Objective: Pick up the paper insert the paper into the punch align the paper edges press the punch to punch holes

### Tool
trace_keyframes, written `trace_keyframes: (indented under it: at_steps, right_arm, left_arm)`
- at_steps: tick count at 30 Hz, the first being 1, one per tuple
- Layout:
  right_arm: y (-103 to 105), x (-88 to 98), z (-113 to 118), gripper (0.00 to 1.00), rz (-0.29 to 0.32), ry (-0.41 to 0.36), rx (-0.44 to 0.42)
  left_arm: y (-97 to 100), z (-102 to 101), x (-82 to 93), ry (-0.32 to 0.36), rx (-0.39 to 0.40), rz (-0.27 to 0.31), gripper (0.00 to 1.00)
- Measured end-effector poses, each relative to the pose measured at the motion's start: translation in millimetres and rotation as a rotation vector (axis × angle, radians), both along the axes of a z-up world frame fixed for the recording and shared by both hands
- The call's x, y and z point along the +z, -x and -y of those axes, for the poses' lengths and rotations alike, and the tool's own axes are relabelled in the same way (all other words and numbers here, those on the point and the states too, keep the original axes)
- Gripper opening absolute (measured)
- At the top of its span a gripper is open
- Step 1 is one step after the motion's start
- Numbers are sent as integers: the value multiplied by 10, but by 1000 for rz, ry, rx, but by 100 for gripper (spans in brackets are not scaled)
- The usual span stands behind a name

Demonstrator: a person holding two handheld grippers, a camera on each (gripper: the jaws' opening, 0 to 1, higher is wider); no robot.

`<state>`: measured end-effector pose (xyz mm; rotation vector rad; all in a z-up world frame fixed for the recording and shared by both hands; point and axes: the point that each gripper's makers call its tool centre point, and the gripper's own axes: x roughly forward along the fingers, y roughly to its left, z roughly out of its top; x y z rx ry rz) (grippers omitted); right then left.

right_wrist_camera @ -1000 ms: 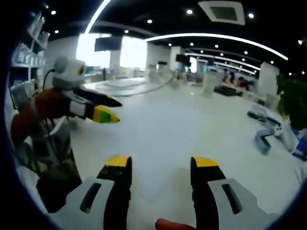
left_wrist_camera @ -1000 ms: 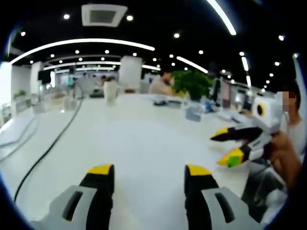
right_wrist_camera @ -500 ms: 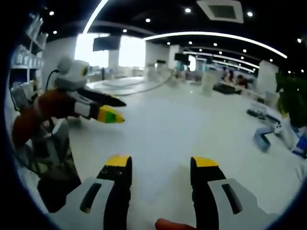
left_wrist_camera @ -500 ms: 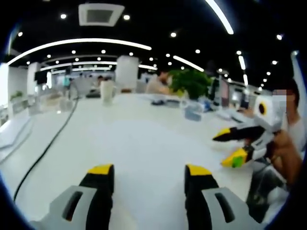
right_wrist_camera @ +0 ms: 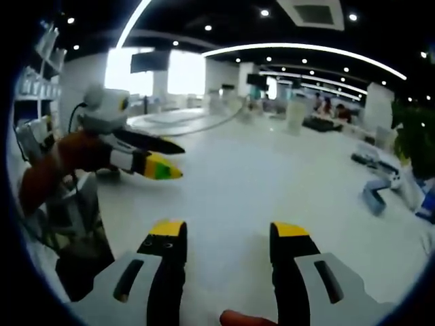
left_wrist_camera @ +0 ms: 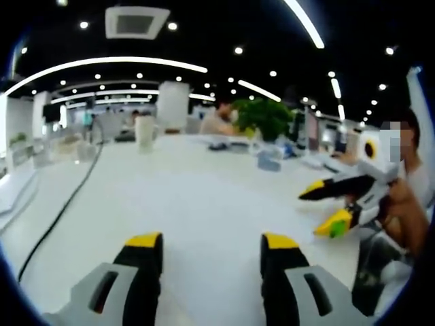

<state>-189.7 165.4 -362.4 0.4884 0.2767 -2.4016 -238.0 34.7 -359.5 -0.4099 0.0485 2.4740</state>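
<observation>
Fingers [left_wrist_camera: 144,246] of both grippers spread apart above the white table [left_wrist_camera: 197,197].

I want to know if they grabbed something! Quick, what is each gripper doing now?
Left gripper: open, holding nothing, above the white table.
Right gripper: open, holding nothing.

Both views low over one white table [left_wrist_camera: 204,197], facing each other's tool.

Far items on the white table [left_wrist_camera: 204,197] blur beyond telling; a fingertip [right_wrist_camera: 246,318] is cut off at the bottom edge
</observation>
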Motion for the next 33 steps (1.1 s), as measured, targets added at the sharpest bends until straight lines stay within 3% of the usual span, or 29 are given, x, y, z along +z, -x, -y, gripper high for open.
trace_keyframes:
  at_steps: [4,12,19,33]
  right_arm:
    - [-20,2,14,51,7,14,3]
    - [1,-34,29,51,17,5,0]
    - [-2,-72,40,51,36,7,1]
    - [0,-146,23,54,84,15,-33]
  left_arm:
    - [-12,0,-63,8,-16,-8,49]
    - [-9,26,-88,24,-7,-16,51]
    - [-46,-33,-117,90,-47,-71,48]
    - [-42,-47,-124,78,-52,-63,46]
